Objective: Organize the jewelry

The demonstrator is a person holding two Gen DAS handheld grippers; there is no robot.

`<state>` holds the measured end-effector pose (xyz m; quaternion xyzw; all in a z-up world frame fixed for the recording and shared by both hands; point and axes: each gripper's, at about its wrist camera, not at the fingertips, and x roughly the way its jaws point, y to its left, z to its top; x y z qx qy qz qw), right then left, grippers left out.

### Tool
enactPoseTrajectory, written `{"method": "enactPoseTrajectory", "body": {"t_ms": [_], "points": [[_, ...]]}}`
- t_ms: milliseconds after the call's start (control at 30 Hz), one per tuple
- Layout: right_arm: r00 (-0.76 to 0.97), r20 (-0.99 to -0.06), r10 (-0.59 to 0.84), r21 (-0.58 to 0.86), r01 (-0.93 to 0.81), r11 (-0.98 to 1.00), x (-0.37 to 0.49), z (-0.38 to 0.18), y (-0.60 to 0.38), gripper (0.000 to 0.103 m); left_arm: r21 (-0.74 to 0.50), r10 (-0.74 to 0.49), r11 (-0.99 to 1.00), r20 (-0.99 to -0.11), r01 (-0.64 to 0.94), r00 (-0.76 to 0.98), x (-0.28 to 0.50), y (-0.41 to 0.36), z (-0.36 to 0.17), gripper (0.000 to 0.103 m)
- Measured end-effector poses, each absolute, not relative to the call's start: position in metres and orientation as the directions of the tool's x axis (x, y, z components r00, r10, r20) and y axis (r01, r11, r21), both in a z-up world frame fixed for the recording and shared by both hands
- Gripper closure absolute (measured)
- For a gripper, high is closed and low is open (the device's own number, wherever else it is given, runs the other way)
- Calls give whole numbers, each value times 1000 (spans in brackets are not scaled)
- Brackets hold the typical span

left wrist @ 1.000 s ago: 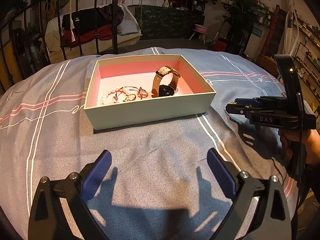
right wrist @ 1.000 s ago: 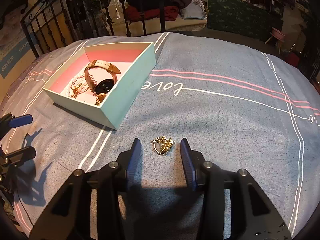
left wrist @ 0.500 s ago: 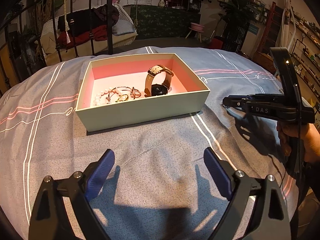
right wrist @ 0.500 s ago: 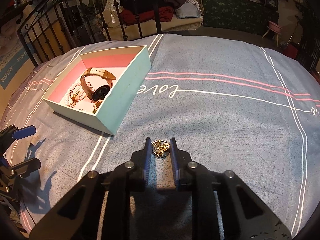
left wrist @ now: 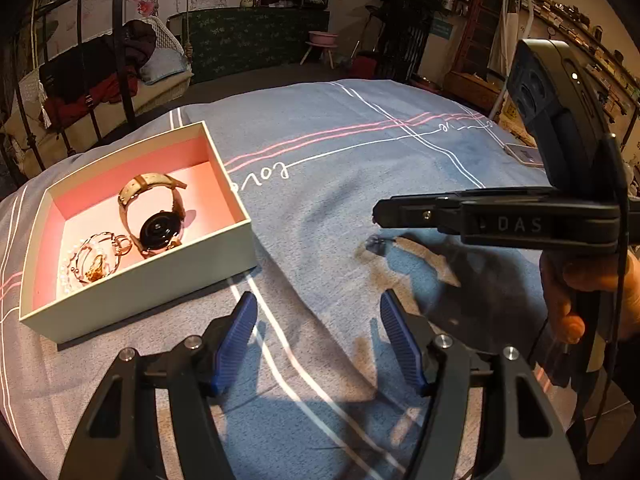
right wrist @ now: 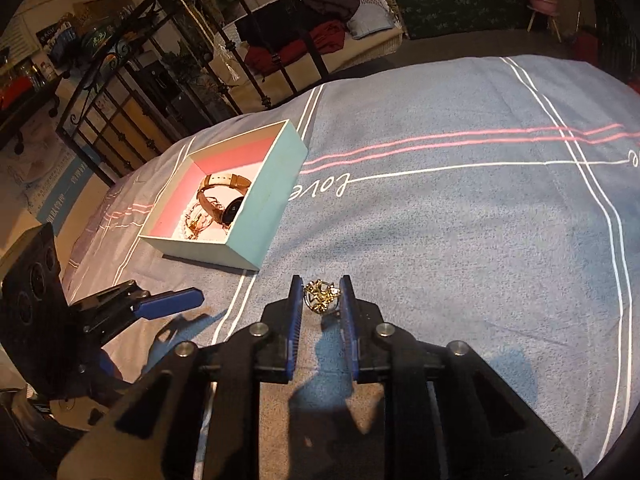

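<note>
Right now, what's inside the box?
In the box: a tan-strap watch, a gold bangle and pearl beads. The near wall hides part of the floor in the right wrist view.

You have one box (left wrist: 168, 280), one watch (left wrist: 156, 216) and one pearl bracelet (left wrist: 64, 268). One gold ring (right wrist: 321, 297). Two tools.
</note>
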<state>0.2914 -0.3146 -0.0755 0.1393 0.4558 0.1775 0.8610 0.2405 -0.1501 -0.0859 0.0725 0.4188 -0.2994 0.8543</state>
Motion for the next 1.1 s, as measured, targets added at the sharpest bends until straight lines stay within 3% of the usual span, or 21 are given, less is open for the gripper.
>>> {"method": "enactPoseTrajectory", "body": {"t_ms": [167,333,533,767,933,1100], "points": [[469,-713,521,484,-208,850,282,-82,-321,84,-105,-439,793,-782,601,443,237,-164,-92,40],[489,-773,404,294,-288,911,265,-83,-302,83,-88,-424,789,-793,608,437,237,-168,-95,40],[557,-781,284,107,-329,938,250,-76,-293,82,-76,-414,792,-797,606,441,238,-163,-96,40],[535,-792,295,115,-344,932,257,-82,-291,82,-70,-403,795,-803,602,439,237,-161,-99,40],[567,-768,296,124,-321,939,251,-76,-298,89,-83,-412,788,-807,610,422,239,-170,-99,50],[567,-756,329,188,-294,937,245,-71,-319,91,-80,-403,793,-812,604,421,245,-180,-99,51]]}}
